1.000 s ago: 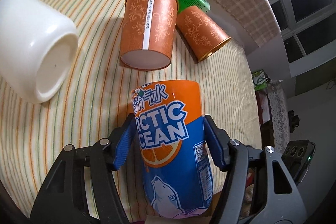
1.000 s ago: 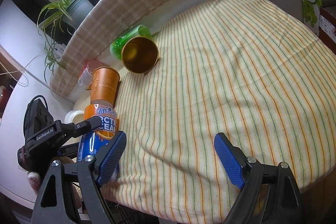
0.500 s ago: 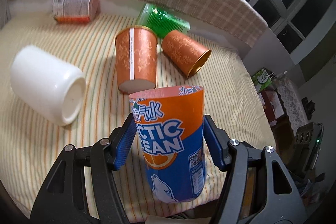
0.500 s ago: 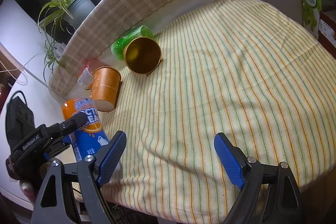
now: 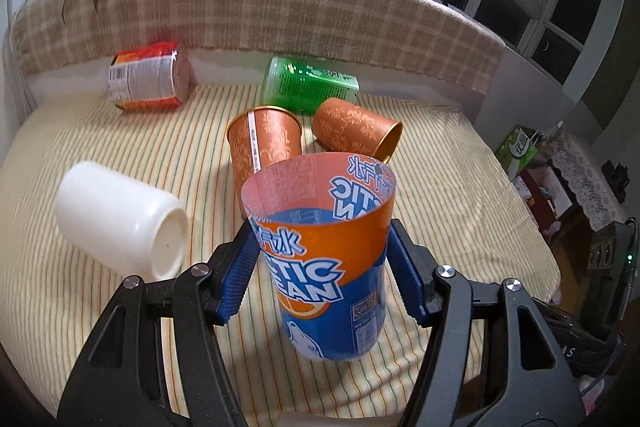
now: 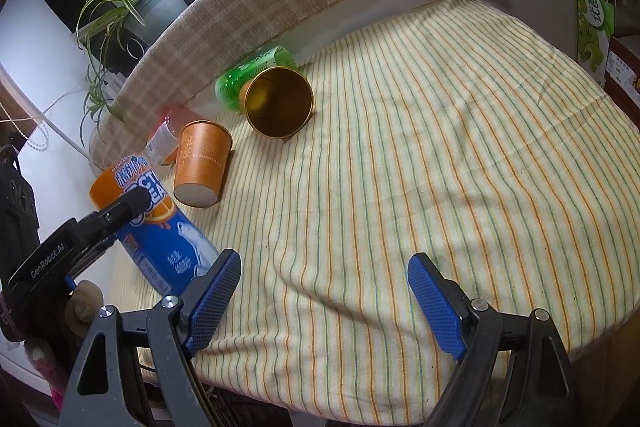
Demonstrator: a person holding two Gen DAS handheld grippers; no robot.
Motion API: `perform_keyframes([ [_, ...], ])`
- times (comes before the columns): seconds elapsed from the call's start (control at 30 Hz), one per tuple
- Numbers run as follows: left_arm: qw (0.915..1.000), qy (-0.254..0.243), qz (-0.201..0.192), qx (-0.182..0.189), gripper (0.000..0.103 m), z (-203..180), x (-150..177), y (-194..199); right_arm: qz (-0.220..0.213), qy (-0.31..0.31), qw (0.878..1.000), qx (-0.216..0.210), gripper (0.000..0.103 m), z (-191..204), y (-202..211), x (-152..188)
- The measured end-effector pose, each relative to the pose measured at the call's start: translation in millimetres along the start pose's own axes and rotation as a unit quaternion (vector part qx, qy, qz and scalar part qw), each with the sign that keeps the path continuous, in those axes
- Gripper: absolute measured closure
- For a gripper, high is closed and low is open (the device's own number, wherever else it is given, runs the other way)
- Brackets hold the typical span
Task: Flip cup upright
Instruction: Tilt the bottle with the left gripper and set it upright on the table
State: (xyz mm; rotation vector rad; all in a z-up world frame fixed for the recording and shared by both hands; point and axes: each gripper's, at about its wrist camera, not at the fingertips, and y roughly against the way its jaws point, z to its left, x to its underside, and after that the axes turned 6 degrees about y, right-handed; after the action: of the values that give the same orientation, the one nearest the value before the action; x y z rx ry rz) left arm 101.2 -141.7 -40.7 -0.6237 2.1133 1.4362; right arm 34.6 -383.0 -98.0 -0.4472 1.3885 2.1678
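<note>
My left gripper is shut on an orange-and-blue "Arctic Ocean" cup. The cup stands nearly upright with its open mouth up, its base at or just above the striped cloth; I cannot tell if it touches. In the right wrist view the same cup leans at the table's left edge, with the left gripper's finger across it. My right gripper is open and empty above the cloth's front edge.
An orange patterned cup stands mouth up behind the held cup. Another orange cup, a green cup, a white cup and a red-labelled cup lie on their sides. A checked bolster runs along the back.
My left gripper has turned the Arctic Ocean cup from lying flat to nearly upright, mouth up. The right gripper has stayed still and open.
</note>
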Motion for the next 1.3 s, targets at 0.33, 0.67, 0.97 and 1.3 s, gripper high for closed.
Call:
perform_keyframes([
  [0.33, 0.9990, -0.029, -0.024, -0.026, 0.039, -9, -2, 0, 0.000, -0.003, 1.000, 0.000, 0.016, -2, 0, 0],
  [0.67, 0.9989, -0.037, -0.020, -0.022, 0.039, -14, 1, -3, -0.002, -0.005, 1.000, 0.002, 0.016, -4, 3, -1],
  [0.97, 0.9994, -0.030, -0.010, -0.012, 0.039, -12, -1, -6, 0.000, -0.004, 1.000, 0.001, 0.016, -2, 1, -2],
  [1.3, 0.9998, -0.021, 0.004, -0.002, 0.025, -8, -1, -8, 0.002, -0.005, 1.000, 0.001, 0.016, -1, 0, -1],
])
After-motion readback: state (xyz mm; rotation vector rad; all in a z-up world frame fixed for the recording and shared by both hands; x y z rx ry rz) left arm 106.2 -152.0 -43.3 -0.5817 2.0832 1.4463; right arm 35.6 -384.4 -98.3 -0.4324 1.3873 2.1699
